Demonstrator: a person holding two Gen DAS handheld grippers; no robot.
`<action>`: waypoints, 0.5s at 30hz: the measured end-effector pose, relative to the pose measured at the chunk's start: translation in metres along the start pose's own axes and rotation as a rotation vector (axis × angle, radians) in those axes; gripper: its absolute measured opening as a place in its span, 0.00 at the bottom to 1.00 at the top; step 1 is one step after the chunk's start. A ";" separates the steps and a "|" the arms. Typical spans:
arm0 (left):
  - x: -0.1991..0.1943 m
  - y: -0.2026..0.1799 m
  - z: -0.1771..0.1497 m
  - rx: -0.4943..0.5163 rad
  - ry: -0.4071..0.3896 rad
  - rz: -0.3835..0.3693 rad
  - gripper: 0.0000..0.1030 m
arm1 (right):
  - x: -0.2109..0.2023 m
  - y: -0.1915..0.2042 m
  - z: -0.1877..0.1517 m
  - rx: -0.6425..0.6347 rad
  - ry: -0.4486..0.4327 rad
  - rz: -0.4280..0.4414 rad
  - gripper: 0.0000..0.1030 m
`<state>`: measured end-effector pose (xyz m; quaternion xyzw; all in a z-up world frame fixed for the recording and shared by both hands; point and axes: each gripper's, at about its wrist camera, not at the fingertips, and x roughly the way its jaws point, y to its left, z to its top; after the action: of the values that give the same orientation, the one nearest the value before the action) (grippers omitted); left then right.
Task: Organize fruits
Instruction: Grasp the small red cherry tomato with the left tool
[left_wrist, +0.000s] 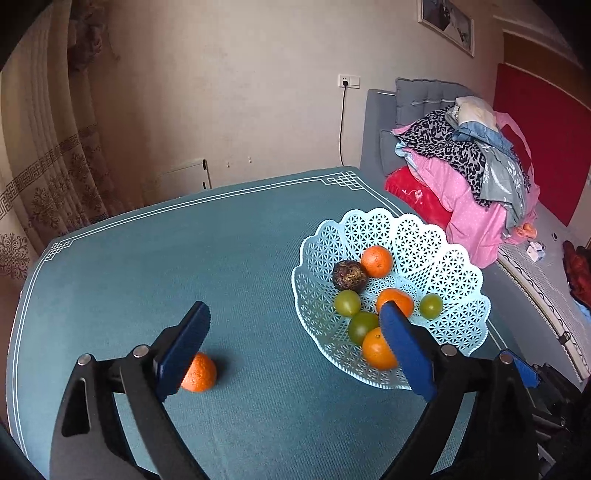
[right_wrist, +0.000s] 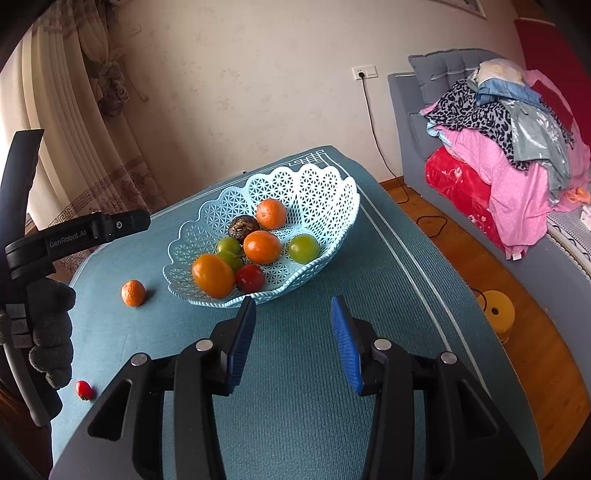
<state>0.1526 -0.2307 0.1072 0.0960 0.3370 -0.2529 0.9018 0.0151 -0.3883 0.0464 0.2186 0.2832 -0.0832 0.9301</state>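
Observation:
A light blue lattice basket (left_wrist: 424, 236) (right_wrist: 325, 192) stands on the teal table and holds several fruits: oranges, green fruits, a dark brown one (right_wrist: 242, 226) and a red tomato (right_wrist: 250, 277). A loose orange (left_wrist: 199, 372) (right_wrist: 133, 292) lies on the table left of the basket. A small red fruit (right_wrist: 83, 389) lies near the table's front left edge. My left gripper (left_wrist: 295, 314) is open and empty above the table, its left finger just over the loose orange. My right gripper (right_wrist: 293, 306) is open and empty, just in front of the basket.
The teal table (left_wrist: 184, 258) ends close to the right of the basket. A grey sofa with a pile of clothes (right_wrist: 509, 147) stands at the right. A yellow object (right_wrist: 496, 310) sits on the wooden floor. Curtains (left_wrist: 40, 147) hang at the left.

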 end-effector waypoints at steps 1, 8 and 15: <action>-0.003 0.002 0.000 -0.004 -0.002 0.002 0.92 | -0.001 0.001 0.000 -0.002 0.001 0.001 0.42; -0.025 0.022 -0.003 -0.032 -0.026 0.023 0.93 | -0.005 0.007 -0.002 -0.001 0.004 0.011 0.42; -0.044 0.048 -0.011 -0.044 -0.031 0.113 0.94 | -0.004 0.023 -0.006 -0.029 0.021 0.039 0.42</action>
<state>0.1431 -0.1687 0.1274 0.0912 0.3227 -0.1955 0.9216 0.0152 -0.3647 0.0530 0.2113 0.2896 -0.0586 0.9317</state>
